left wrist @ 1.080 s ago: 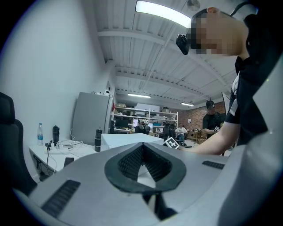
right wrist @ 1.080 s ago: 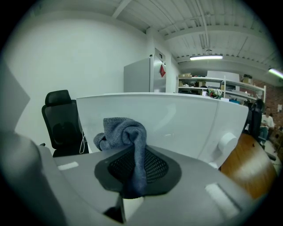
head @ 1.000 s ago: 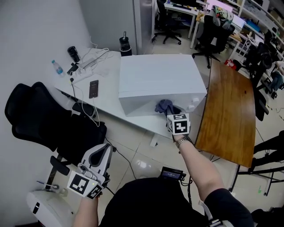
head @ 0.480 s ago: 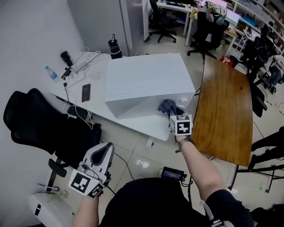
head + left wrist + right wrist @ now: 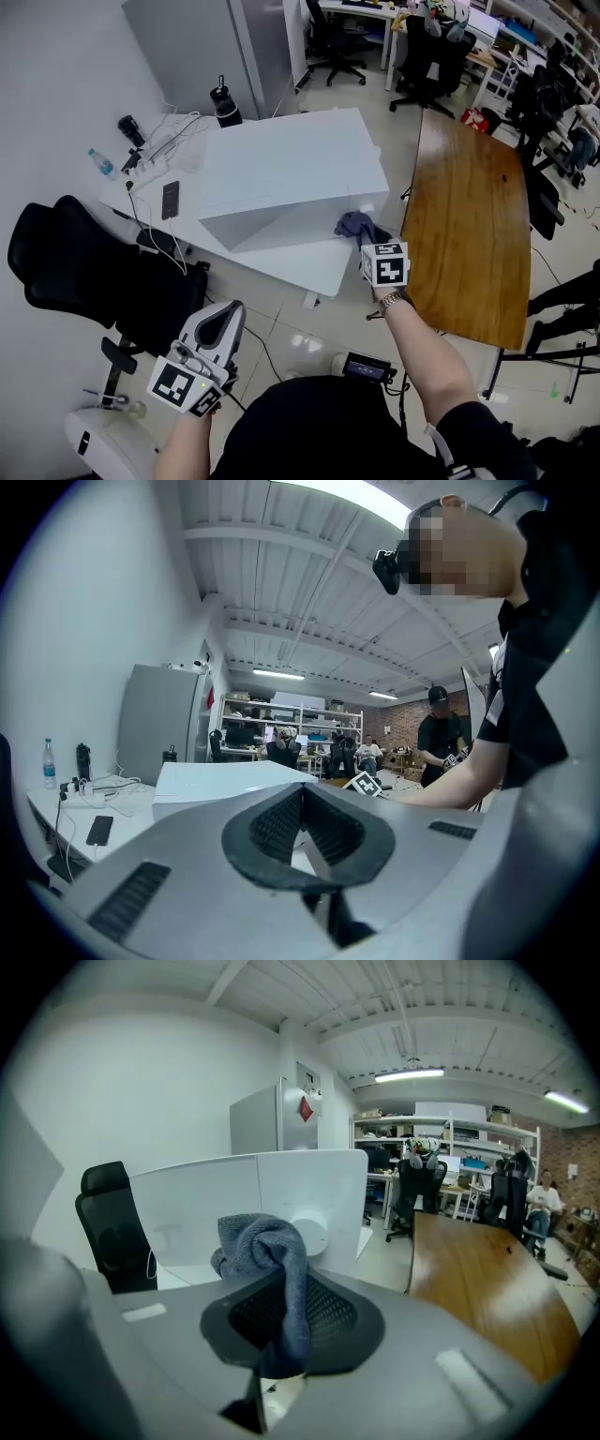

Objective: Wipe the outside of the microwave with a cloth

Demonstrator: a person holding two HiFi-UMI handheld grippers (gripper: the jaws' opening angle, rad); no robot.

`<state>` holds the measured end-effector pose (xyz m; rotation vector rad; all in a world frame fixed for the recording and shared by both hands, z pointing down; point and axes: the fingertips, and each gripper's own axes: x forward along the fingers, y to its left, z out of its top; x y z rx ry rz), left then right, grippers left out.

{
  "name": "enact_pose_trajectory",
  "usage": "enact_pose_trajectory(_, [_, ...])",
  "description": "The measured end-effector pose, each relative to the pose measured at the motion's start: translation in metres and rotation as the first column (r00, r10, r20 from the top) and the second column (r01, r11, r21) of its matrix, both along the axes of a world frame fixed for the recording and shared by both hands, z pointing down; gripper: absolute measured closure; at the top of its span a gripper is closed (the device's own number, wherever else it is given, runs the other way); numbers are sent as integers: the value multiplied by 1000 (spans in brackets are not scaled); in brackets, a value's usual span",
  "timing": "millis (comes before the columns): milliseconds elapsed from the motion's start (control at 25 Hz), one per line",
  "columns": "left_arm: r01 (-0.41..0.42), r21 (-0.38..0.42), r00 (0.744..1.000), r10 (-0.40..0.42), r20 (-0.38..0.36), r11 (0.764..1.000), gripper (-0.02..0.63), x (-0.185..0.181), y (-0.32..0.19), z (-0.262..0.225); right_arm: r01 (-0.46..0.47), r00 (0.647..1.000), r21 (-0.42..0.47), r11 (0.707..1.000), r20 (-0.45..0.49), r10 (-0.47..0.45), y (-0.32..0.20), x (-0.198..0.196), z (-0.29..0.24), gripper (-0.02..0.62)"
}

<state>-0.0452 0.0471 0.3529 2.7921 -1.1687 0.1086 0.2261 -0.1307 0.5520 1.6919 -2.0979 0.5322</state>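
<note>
The white microwave [image 5: 291,173] stands on a white table [image 5: 291,272]. A grey-blue cloth [image 5: 354,225] is bunched against the lower right of its front face. My right gripper [image 5: 366,242] is shut on that cloth, its marker cube just behind. In the right gripper view the cloth [image 5: 267,1260] hangs pinched between the jaws of the right gripper [image 5: 281,1307], in front of the microwave's [image 5: 216,1208] round knob [image 5: 309,1232]. My left gripper [image 5: 225,317] hangs low at the left, away from the table. In the left gripper view, the left gripper [image 5: 302,808] is shut on nothing.
A phone [image 5: 170,200], a water bottle [image 5: 100,163], a power strip with cables [image 5: 155,150] and a black flask [image 5: 223,101] lie on the white table's left part. A black office chair [image 5: 84,272] stands left of me. A long wooden table [image 5: 469,234] runs along the right.
My right gripper has slid the cloth rightward along the microwave's front, toward its right corner. The view has shifted right with it. The left gripper stays low and shut.
</note>
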Motion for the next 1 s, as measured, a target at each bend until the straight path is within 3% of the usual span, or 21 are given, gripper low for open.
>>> enact_pose_trajectory(600, [-16,-7,1000,16,12,1000,601,58,-1,2,11,1000,22,1000,19,-12,5,49,-8,549])
enact_pose_trajectory(1000, [-34,0,999,34,1,999,601,91,0,4,38,998,90,995,43,-42,18,69,-45,549])
